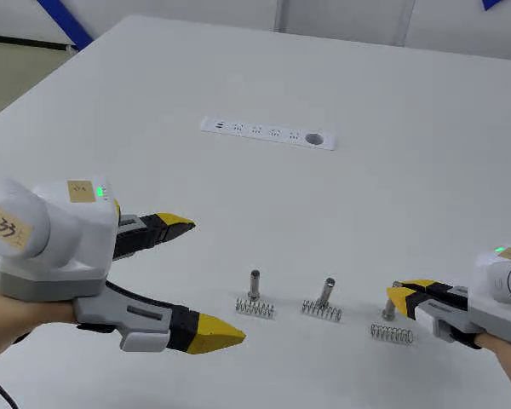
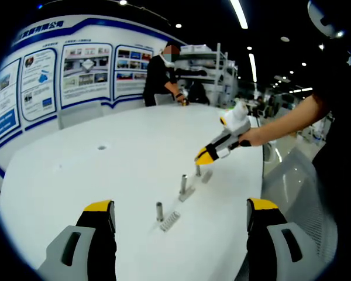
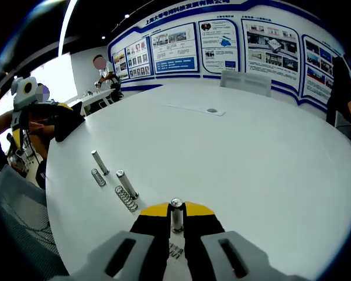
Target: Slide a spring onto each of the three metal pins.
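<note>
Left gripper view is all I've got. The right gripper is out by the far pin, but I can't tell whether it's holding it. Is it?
Observer: The right gripper view shows the far pin upright in the narrow gap between the jaws of the right gripper. They look closed against its sides.
Operator: And the spring for that pin, is it on?
Observer: No. In the same view the spring lies flat on the table at the foot of the pin, under the jaws. The pin's shaft is bare.
</note>
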`<action>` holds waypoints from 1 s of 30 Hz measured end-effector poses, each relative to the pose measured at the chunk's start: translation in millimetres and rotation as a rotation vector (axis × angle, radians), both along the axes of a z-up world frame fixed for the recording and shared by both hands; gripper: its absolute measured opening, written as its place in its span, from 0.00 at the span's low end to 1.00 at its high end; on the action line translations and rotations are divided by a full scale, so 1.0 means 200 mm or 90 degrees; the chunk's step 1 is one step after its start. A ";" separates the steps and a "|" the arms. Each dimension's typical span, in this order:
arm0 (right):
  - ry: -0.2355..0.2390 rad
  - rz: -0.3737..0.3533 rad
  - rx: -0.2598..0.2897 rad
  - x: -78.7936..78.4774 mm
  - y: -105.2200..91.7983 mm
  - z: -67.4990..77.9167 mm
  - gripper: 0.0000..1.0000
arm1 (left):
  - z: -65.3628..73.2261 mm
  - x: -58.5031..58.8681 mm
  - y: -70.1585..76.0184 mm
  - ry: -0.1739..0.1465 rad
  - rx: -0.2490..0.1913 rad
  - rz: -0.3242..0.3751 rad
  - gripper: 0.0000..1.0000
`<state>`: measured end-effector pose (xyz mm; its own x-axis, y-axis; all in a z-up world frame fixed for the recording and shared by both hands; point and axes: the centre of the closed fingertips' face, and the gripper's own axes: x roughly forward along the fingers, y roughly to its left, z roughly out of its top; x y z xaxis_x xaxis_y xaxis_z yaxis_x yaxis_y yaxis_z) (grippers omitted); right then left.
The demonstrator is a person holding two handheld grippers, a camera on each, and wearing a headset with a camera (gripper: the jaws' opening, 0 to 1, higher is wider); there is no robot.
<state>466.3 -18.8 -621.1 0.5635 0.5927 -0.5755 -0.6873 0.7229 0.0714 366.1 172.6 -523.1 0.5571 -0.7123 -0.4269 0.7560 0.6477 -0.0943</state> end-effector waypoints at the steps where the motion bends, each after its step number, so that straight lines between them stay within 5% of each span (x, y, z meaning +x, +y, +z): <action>1: -0.005 0.006 0.002 -0.01 0.00 0.00 0.08 | 0.00 0.00 0.00 -0.001 -0.001 0.000 0.95; 4: -0.049 0.031 -0.015 -0.03 0.01 0.01 0.08 | 0.01 0.00 0.00 -0.002 0.001 0.000 0.95; 9: -0.074 0.052 -0.030 -0.05 0.00 0.01 0.09 | 0.00 -0.01 0.00 0.002 0.007 -0.002 0.95; 25: -0.079 0.056 -0.048 -0.05 -0.02 0.02 0.09 | -0.01 -0.02 -0.01 0.007 0.008 -0.006 0.95; 30: -0.076 0.047 -0.024 -0.07 -0.04 0.06 0.16 | 0.00 -0.03 -0.02 0.007 0.010 -0.011 0.95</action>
